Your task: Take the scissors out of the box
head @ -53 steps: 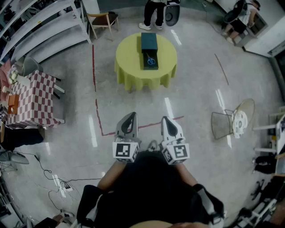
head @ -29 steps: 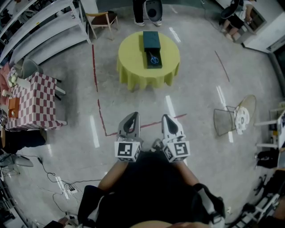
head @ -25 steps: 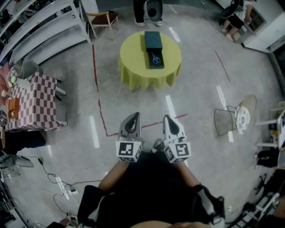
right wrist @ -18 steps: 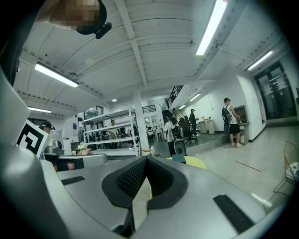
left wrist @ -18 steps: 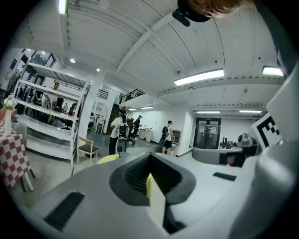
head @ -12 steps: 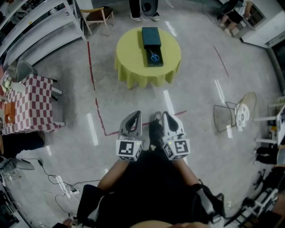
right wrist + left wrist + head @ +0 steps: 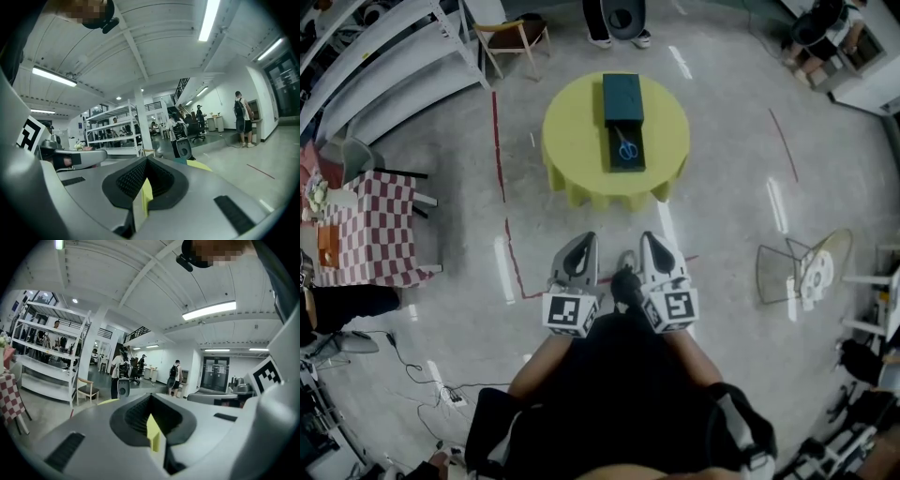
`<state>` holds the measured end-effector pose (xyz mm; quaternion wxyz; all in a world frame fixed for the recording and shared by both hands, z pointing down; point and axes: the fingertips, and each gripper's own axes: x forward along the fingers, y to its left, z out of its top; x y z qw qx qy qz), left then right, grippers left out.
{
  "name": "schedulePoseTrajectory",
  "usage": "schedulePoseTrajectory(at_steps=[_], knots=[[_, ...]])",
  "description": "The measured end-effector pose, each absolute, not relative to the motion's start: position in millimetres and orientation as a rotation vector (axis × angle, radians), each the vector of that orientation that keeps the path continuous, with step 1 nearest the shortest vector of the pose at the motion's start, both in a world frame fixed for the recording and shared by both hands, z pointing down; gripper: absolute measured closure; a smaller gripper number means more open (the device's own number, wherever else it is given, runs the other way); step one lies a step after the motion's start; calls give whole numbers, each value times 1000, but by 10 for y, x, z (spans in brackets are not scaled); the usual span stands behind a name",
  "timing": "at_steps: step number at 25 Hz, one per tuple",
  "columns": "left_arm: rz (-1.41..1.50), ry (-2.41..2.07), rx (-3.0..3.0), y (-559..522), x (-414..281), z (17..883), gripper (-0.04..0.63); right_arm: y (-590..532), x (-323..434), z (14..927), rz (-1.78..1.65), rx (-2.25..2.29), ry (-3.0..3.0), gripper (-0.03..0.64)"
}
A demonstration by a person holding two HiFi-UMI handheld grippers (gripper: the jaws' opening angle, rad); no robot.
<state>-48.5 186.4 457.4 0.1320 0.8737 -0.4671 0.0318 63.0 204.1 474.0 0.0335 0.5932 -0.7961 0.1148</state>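
The person walks toward the far yellow table (image 7: 572, 155). Its box (image 7: 622, 98) and scissors (image 7: 626, 148) now lie nearer the left gripper (image 7: 584, 237) and right gripper (image 7: 648, 236), with a dark shoe (image 7: 625, 284) between them.

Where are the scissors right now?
In the head view, top centre: the scissors lie in the open end of the dark box on the round yellow table.

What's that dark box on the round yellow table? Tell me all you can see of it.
The dark teal oblong box lies flat near the middle of the round yellow-clothed table, lengthwise away from the person. Its far half looks covered; the near half is open, with blue-handled scissors lying inside. Its material is too distant to tell.
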Motion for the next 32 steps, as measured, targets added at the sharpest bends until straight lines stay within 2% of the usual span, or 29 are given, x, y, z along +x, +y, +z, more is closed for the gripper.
schedulePoseTrajectory(at_steps=[14,32], knots=[[111,-1545,2438,647,305,4572,609,741,1358,4988,465,1650,-2505,623],[134,-1460,2408,-587,167,4907,609,-481,1274,6043,643,1646,-2266,623]])
